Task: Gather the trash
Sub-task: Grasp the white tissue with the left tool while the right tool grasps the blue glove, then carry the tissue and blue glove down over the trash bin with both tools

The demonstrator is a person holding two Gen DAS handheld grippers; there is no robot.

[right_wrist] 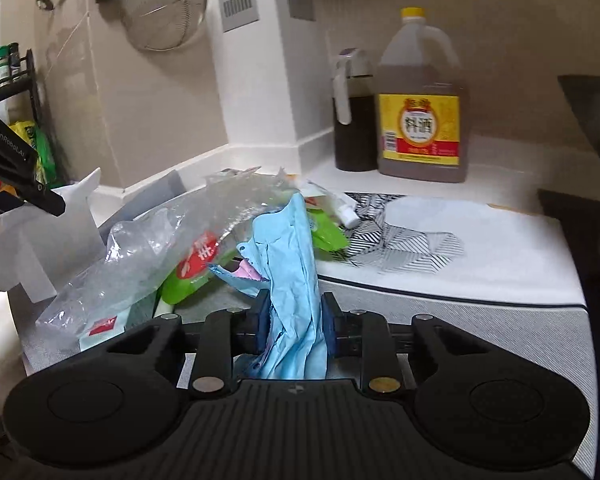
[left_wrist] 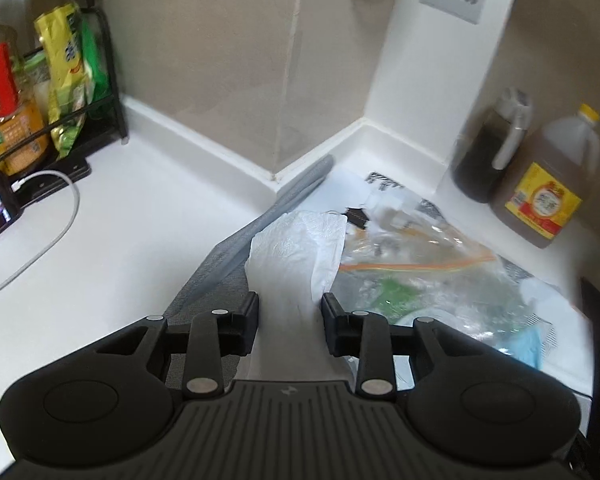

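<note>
Left claw (left_wrist: 290, 304) clamps white tissue (left_wrist: 296, 256); right claw (right_wrist: 294, 312) clamps a blue glove (right_wrist: 294, 248), both angled downward

Soft, even indoor light; fisheye-bent edges, slight motion blur at right.

Left gripper (left_wrist: 290, 312) gripping a white paper towel (left_wrist: 300, 256).
Jaws clamp the towel above the white table (left_wrist: 140, 240), beside a clear plastic bag (left_wrist: 420, 276).

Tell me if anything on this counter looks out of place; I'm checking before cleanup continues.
Yes: crumpled clear plastic bags and green wrappers lie heaped on the white counter. The left tool grips white tissue; the right tool grips a blue glove.
</note>
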